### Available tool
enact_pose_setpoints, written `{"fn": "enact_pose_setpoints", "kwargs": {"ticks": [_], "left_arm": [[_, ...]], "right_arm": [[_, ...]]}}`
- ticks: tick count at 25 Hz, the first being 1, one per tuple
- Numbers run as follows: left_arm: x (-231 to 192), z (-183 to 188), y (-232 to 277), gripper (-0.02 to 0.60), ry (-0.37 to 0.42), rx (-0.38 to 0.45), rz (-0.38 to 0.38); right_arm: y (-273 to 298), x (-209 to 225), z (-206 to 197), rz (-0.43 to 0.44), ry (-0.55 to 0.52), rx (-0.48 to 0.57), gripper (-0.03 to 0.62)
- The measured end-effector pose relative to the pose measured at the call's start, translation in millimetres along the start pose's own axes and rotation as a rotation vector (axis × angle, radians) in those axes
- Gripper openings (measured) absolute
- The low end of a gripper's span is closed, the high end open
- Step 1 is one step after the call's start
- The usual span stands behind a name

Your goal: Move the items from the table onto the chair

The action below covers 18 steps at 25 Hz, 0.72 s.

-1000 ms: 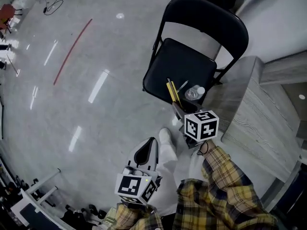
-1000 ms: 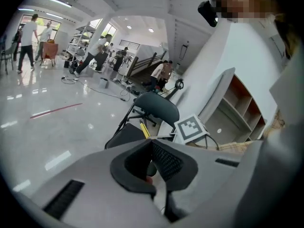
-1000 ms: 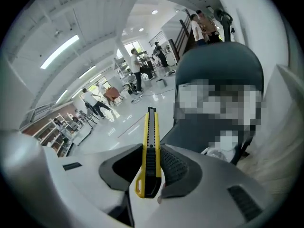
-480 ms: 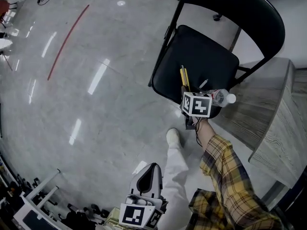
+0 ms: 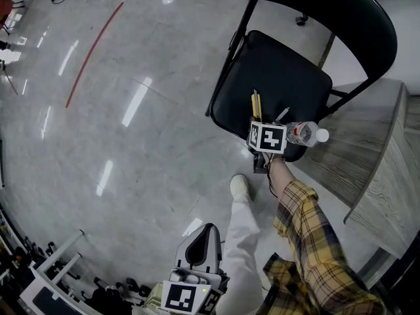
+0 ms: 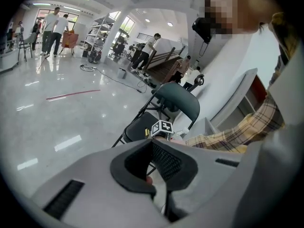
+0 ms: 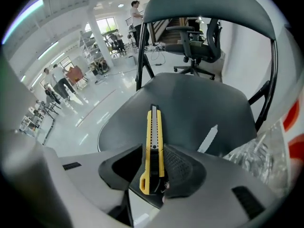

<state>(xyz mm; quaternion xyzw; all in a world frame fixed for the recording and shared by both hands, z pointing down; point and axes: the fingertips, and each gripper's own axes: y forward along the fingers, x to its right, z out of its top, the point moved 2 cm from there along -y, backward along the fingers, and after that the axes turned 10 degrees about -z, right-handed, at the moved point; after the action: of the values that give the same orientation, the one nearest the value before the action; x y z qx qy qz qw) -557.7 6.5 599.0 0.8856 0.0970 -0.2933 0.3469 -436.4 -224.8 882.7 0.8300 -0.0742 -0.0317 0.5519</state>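
Over the front of the chair (image 5: 282,64) seat, a yellow knife (image 5: 255,105) is held by the right gripper (image 7: 152,161). The jaws are closed on the knife's handle end, the pads set a narrow way apart against its sides, and the blade end is pointed toward the backrest. Whether the knife's tip is resting on the seat cannot be told. A slim grey stick (image 5: 283,114) is seen lying on the seat just right of the knife. A clear bottle (image 5: 303,133) is laid on its side at the seat's front corner, beside the gripper's marker cube. The table (image 5: 367,149) is placed just beside the chair, on its right. The left gripper (image 6: 151,151) is held low over the floor (image 5: 131,143), well apart from the chair. Its jaws are pressed together with nothing between them.
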Motion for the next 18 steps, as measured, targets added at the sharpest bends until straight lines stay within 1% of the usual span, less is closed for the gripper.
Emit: {"fn": "enact_pose_setpoints", "kwargs": {"ticks": [3,6,9,10,12,14,16,18], "left_arm": [[6.8,1.7,-0.1,0.005,0.019,-0.001,-0.014],[21.4,7.2,-1.9,0.005,0.047,0.011,-0.062],[31.8,14.4,-8.9,0.005,0.099,-0.002,-0.061],[35.2,22.8,-10.3,0.005,0.119,0.010,-0.061],[45.3,46.8,-12.3,0.005,0.148,0.052,-0.072],[62.4,70.2,-16.1,0.005,0.167,0.089,-0.088],[87.0,91.1,-19.1,0.005,0.192,0.117,-0.115],[116.3,110.6,-17.7,0.005,0.232,0.142,-0.160]], "right_arm": [[-9.9,0.0,1.5,0.030,0.013,0.016,0.140],[-29.2,2.0,2.4,0.045,0.024,0.037,0.140],[-62.3,-3.6,2.5,0.103,0.043,0.050,0.140],[-77.8,-7.2,7.7,0.130,0.045,0.062,0.140],[-117.6,-14.8,25.1,0.193,0.044,0.109,0.140],[-170.4,-18.1,41.7,0.271,0.055,0.164,0.140],[-231.1,-15.3,57.2,0.370,0.082,0.213,0.138],[-293.2,-3.7,77.2,0.459,0.111,0.289,0.138]]}}
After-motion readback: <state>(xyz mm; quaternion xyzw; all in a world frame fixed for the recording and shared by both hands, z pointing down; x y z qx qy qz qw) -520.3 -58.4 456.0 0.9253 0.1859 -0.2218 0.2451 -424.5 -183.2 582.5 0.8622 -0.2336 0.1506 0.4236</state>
